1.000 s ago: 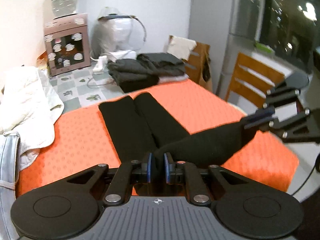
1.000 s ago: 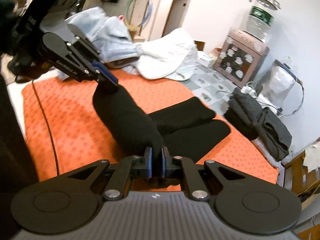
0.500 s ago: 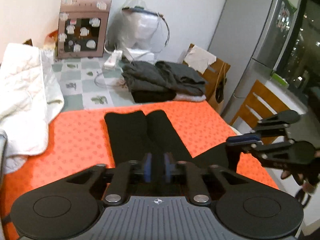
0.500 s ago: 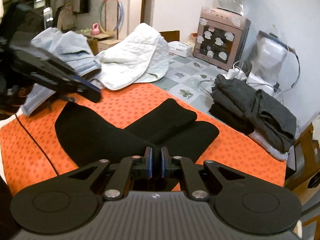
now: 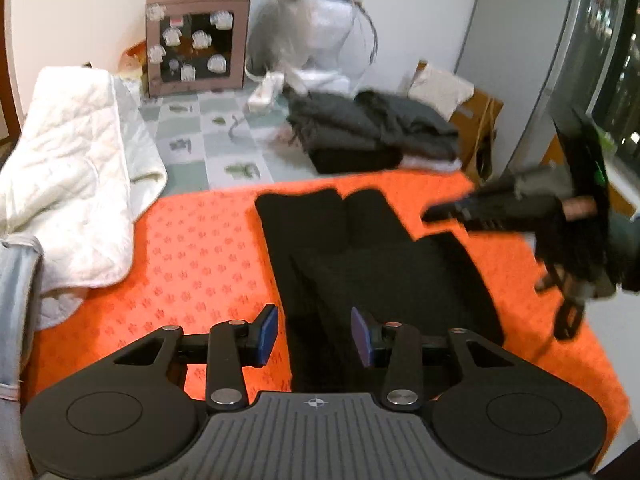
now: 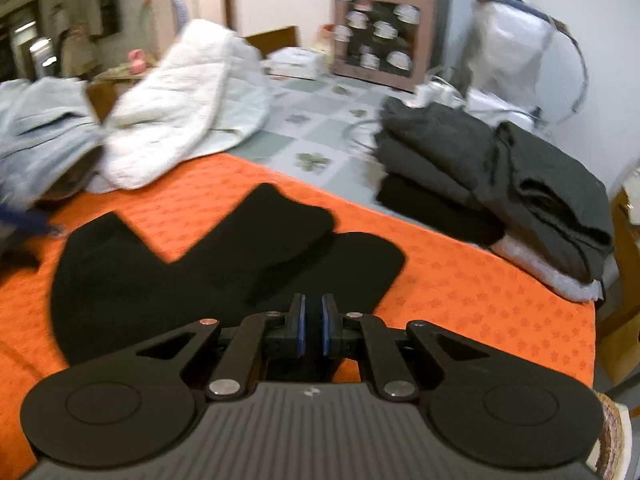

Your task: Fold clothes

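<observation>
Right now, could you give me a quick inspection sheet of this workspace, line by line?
Surface: orange cloth over a tiled tabletop.
Job's things: black pants lying flat on the cloth, partly folded.
Clutter: dark folded clothes, white quilted garment, light blue denim, patterned box, plastic bag.
Grippers: left gripper open above the pants; right gripper nearly closed, grip unclear.
Cables: white cord beside the clothes pile.
Surroundings: refrigerator, white wall.

Both wrist cameras sit low and close over the orange cloth (image 5: 208, 248), facing the far wall from opposite sides; the 2 views share the black garment (image 5: 360, 256) (and folded grey stack (image 6: 492, 168)).
</observation>
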Available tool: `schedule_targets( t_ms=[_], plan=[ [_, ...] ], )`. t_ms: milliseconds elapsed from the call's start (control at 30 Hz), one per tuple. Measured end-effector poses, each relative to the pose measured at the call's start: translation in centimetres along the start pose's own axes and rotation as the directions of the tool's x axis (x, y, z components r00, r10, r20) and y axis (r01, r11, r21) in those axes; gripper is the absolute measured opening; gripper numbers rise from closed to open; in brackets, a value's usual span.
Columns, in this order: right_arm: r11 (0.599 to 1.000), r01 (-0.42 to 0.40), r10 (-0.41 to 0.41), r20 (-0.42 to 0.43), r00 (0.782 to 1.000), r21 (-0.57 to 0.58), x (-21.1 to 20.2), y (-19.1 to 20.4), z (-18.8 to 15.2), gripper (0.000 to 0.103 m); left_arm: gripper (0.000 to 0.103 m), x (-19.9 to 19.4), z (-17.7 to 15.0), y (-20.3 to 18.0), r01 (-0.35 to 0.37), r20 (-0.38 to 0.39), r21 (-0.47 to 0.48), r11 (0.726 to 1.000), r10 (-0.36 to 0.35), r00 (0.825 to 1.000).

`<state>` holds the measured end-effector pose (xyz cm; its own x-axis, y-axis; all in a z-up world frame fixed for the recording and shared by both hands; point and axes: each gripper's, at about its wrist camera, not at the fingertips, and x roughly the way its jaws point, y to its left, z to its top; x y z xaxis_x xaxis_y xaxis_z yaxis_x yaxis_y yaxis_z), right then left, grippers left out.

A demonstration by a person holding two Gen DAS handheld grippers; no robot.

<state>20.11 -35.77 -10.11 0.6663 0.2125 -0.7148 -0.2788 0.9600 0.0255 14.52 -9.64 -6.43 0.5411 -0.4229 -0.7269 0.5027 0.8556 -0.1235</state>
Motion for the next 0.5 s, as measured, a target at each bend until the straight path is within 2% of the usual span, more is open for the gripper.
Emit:
schedule_targets(
  t_ms=[67,167,233,300,333,500],
  plan=[
    [0.999,0.025,-0.025,0.004,1.0,0.026,1.1,-0.8,0.2,0.011,0.042,1.5,-0.3,-0.5,-0.02,-0.027,0.013,1.0,0.02,0.999],
    [0.999,0.004,-0.005,0.011,1.0,0.049,0.0,-0.6,-0.1,0.012,0.042,2.9,-0.4,-0.4,-0.032,-0.04,-0.019,0.999,0.032,0.999],
    [0.998,-0.01,0.009,0.016,1.0,0.064,-0.7,-0.6,-0.2,0.017,0.037,3.6,-0.4,-0.2,-0.037,-0.041,-0.054,0.998,0.035,0.999],
    [0.997,-0.024,0.022,0.021,1.0,0.079,-1.4,-0.5,-0.4,0.022,0.023,3.7,-0.1,0.3,-0.033,-0.016,-0.086,0.996,0.031,0.999],
    [0.996,-0.031,0.029,0.024,0.999,0.087,-1.8,-0.4,-0.5,0.023,0.021,3.8,0.0,0.3,-0.039,-0.011,-0.086,0.996,0.038,0.999],
    [0.988,-0.098,0.095,0.026,0.995,0.122,-3.6,2.1,-2.4,0.027,0.018,6.4,0.4,-0.2,-0.083,-0.058,-0.049,0.995,0.08,0.995]
  ],
)
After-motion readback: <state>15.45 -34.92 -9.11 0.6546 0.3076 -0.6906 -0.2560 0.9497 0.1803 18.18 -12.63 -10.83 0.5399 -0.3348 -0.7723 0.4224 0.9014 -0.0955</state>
